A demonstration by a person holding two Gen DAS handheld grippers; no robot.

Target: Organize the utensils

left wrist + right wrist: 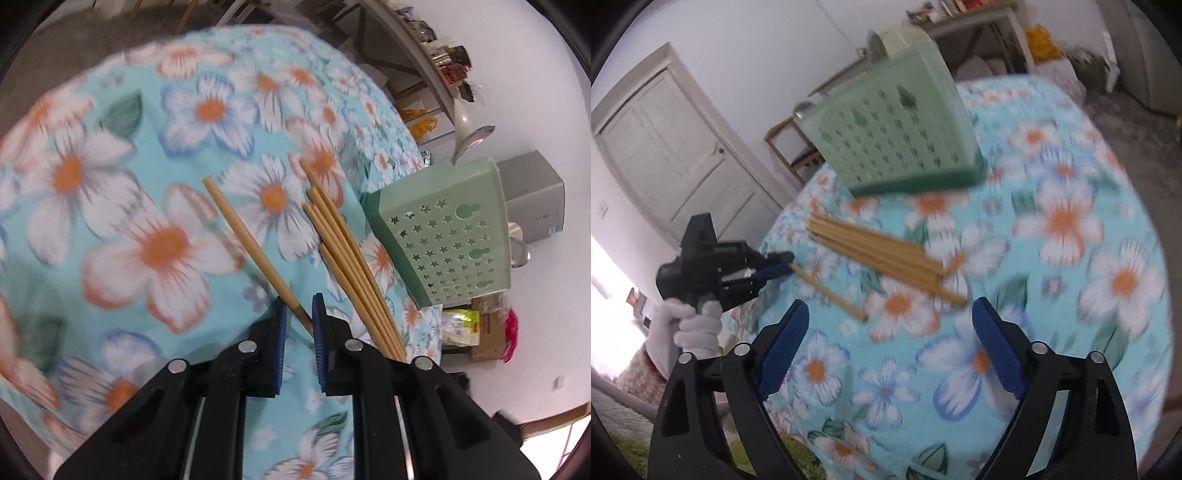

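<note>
My right gripper is hovering wide open over the floral tablecloth, while my left gripper is pinching a single chopstick beside the chopstick bundle.

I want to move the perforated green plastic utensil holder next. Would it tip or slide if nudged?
The perforated green plastic utensil holder looks thin-walled and light, so it would probably slide on the floral tablecloth. It stands tall with spoons sticking out above, so a high push might tip it.

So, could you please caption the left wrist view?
Left gripper pinching one chopstick beside loose chopsticks and a green utensil holder.
</note>
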